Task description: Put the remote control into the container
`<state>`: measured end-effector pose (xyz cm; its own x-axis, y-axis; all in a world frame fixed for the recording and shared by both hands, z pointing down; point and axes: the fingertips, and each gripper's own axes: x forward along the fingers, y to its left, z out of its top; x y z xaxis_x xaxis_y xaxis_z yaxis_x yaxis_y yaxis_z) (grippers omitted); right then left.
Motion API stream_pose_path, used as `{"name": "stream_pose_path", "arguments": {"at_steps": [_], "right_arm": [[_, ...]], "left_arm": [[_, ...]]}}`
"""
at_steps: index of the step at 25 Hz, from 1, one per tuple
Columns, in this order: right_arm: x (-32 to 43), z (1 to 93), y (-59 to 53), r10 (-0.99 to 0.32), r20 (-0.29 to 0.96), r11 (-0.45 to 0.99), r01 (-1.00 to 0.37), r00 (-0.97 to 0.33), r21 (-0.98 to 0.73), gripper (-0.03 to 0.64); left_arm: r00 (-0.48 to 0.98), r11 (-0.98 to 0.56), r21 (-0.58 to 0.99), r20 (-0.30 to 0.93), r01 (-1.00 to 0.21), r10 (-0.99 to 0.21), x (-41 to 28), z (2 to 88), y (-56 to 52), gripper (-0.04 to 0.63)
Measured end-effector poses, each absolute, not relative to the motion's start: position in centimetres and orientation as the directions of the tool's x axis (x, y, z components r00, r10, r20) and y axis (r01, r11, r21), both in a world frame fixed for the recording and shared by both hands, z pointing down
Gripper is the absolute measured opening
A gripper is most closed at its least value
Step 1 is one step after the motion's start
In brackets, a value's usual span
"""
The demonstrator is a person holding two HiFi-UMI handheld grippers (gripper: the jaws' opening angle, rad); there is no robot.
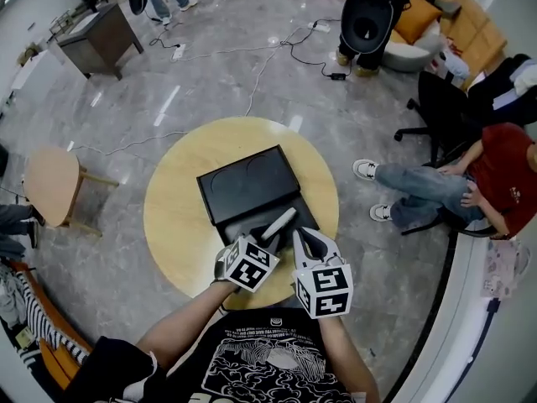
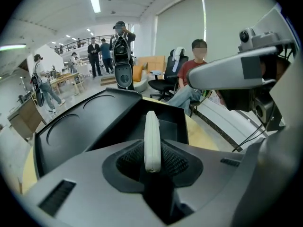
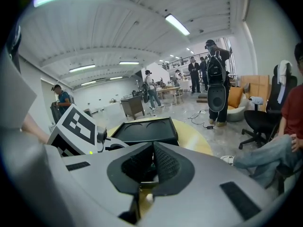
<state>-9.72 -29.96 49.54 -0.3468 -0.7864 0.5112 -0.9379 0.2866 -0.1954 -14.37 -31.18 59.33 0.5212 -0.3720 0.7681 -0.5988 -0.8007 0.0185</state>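
over the round tabletop (image 1: 176,217) i count one black container (image 1: 243,222) with its lid laid open, one pale remote control (image 2: 152,141) and two tools. my left tool (image 1: 267,243) clamps the remote edge-on above the container's open tray, so its buttons are hidden. my right tool (image 3: 152,162) is closed on nothing. my shirt's print is too small to read.

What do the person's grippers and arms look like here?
The left gripper and right gripper share one build: pale grey moulded shells, jaws lined with black textured pads, and a white cube with black square markers on each. The forearms are bare; the person wears a black T-shirt with a white print.
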Motion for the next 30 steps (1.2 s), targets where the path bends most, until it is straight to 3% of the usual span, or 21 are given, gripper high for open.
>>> {"name": "stream_pose_path", "arguments": {"at_steps": [11,30], "right_arm": [[-9.0,49.9,-30.2,-0.788,0.517,0.264,-0.942,-0.335,-0.208,0.023],[-9.1,49.7,-29.5,-0.784,0.518,0.275,-0.939,-0.342,-0.204,0.023]], "left_arm": [[0.476,-0.819,-0.019,0.806,-0.573,-0.352,-14.2,60.6,-31.2,0.104],[0.496,-0.827,0.047,0.819,-0.56,-0.289,-14.2,60.1,-30.5,0.132]]}}
